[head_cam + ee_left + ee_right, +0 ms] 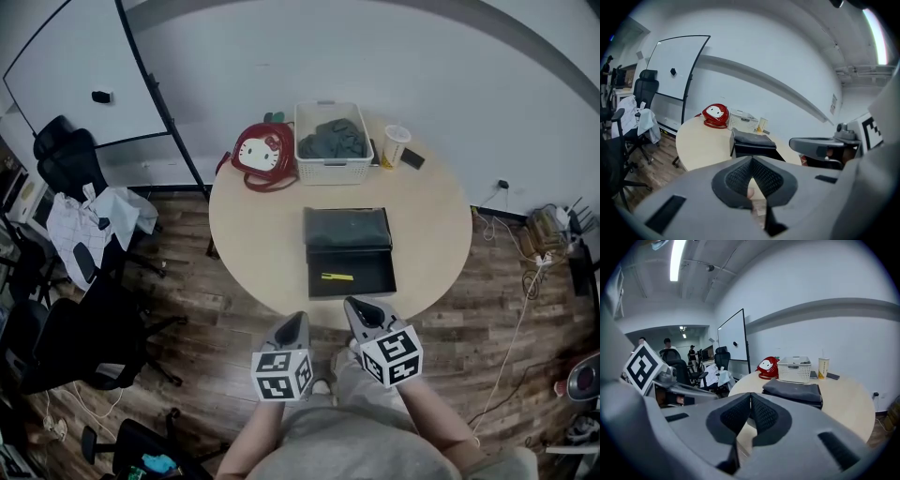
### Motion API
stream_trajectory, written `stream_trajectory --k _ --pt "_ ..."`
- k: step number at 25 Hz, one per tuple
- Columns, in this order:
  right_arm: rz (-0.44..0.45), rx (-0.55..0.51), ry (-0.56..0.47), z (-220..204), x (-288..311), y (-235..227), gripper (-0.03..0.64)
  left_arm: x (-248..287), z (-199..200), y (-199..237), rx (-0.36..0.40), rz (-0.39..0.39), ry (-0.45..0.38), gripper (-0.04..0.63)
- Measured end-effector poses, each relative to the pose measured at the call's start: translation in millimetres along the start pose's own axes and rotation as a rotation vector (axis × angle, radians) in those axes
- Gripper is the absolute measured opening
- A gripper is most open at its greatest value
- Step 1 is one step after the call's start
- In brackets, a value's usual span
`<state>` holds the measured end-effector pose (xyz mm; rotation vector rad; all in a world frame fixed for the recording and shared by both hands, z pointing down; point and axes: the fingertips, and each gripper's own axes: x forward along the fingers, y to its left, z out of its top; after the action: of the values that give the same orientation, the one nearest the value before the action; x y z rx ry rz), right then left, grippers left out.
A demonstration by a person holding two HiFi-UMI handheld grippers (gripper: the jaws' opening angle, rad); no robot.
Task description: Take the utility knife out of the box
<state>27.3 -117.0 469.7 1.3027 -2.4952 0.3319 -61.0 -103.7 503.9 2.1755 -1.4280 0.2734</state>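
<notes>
An open black box (349, 267) lies in the middle of the round table (253, 234), its lid folded back toward the far side. A yellow utility knife (337, 277) lies flat inside the box's near tray. Both grippers hover just off the table's near edge. My left gripper (302, 320) is shut and empty, left of the box. My right gripper (352, 305) is shut and empty too, close to the box's near rim. The box (752, 143) shows ahead in the left gripper view, and the box (793, 392) in the right gripper view.
At the table's far side stand a red cartoon-cat bag (262, 155), a white basket (332, 142) holding dark cloth, a paper cup (394, 145) and a dark phone (412, 158). Office chairs (89, 272) and a whiteboard (80, 70) stand left. Cables (525, 281) trail on the floor at right.
</notes>
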Motion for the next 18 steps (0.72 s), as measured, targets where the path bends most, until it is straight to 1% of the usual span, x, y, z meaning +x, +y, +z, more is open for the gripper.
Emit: stream_trajectory --k 4,10,13,18 --pt "-0.015 -0.016 0.026 0.4 13.9 -23.1 0.0 13.8 1.2 6.3 -0.015 0.009 0.015 0.002" --pt "-0.006 -0.056 0.069 -3.0 43.9 -50.0 0.0 37.8 1.0 22.0 -0.041 0.036 0.032 0.002" --pt "0.018 -0.096 0.119 -10.8 61.2 -58.9 0.0 48.3 1.2 26.4 -0.046 0.043 0.048 0.002" --pt "0.088 -0.174 0.251 -30.6 92.4 -70.2 0.0 65.0 -3.3 33.3 -0.06 0.055 0.079 0.002"
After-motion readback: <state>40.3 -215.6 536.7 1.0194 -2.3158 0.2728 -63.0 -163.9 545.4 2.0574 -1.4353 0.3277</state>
